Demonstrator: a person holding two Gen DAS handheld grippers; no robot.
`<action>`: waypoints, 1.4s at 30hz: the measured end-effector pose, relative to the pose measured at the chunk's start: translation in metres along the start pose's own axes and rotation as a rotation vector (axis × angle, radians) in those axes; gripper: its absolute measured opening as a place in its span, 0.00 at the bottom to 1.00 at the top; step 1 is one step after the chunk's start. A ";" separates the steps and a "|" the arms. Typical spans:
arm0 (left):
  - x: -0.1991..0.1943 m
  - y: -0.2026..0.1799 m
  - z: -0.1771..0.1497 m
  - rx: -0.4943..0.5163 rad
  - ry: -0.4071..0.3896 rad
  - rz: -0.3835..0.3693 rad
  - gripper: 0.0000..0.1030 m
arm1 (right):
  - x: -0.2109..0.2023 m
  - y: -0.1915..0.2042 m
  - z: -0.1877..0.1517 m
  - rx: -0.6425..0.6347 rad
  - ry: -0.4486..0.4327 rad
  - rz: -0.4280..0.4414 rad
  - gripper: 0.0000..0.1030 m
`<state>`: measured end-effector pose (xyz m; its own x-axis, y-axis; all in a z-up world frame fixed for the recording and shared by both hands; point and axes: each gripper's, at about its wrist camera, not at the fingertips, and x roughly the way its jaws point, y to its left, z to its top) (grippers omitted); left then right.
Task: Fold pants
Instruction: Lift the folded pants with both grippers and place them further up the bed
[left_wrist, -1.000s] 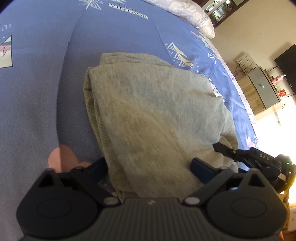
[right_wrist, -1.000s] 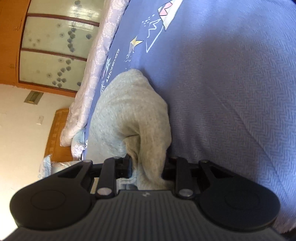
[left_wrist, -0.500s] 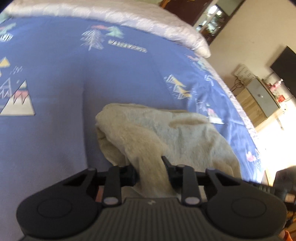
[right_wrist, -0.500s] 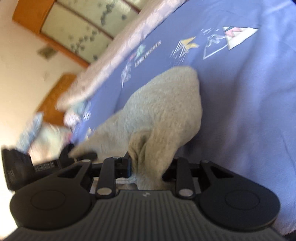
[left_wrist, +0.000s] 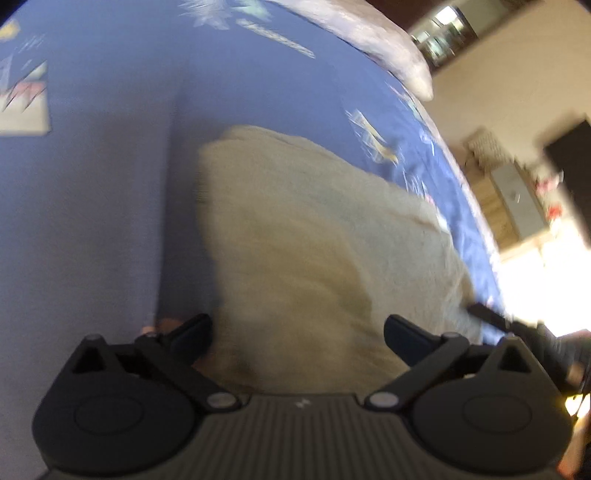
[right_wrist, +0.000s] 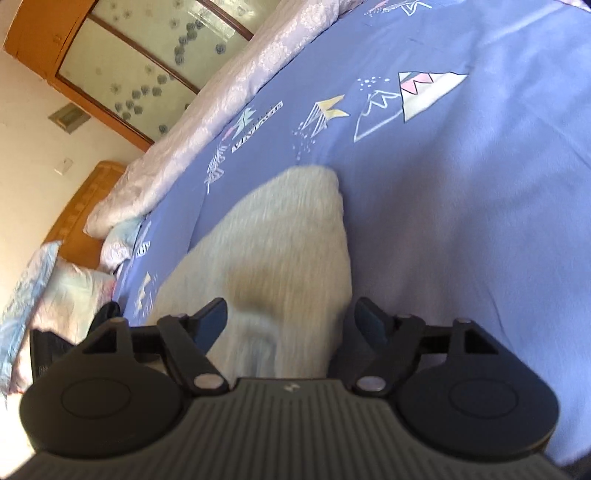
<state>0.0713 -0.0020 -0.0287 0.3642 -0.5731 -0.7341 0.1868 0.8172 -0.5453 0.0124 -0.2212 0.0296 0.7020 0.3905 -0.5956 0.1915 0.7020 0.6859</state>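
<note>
The grey-beige pants (left_wrist: 317, 243) lie folded into a compact bundle on the blue patterned bedspread (left_wrist: 103, 206). My left gripper (left_wrist: 297, 334) is open, its fingers spread either side of the bundle's near edge. In the right wrist view the same pants (right_wrist: 280, 251) lie on the bedspread (right_wrist: 461, 206), and my right gripper (right_wrist: 290, 321) is open with its fingers either side of the near end. The right gripper's tip (left_wrist: 491, 314) shows at the bundle's right side in the left wrist view. Both views are motion-blurred.
A pale quilt (right_wrist: 207, 118) runs along the far edge of the bed, with pillows (right_wrist: 48, 280) at the head. A wooden wardrobe with glass doors (right_wrist: 122, 62) stands behind. A cabinet (left_wrist: 513, 195) and a dark screen (left_wrist: 572, 162) stand beyond the bed's right side.
Half a second ago both grippers were shut on the pants' near edge. Now both have opened and let go, and the bundle lies flatter on the bed.
</note>
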 end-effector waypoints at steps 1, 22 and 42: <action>0.005 -0.012 -0.004 0.044 0.009 0.015 0.90 | 0.010 -0.002 0.004 0.013 0.009 -0.007 0.77; -0.096 -0.046 0.110 0.265 -0.343 0.120 0.47 | 0.046 0.148 0.065 -0.388 -0.160 0.157 0.31; 0.085 0.060 0.239 0.070 -0.243 0.478 0.79 | 0.293 0.100 0.132 -0.291 -0.033 -0.069 0.46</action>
<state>0.3310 0.0128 -0.0268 0.6223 -0.1123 -0.7747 0.0060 0.9903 -0.1387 0.3281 -0.1153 -0.0216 0.7169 0.3201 -0.6194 0.0376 0.8693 0.4928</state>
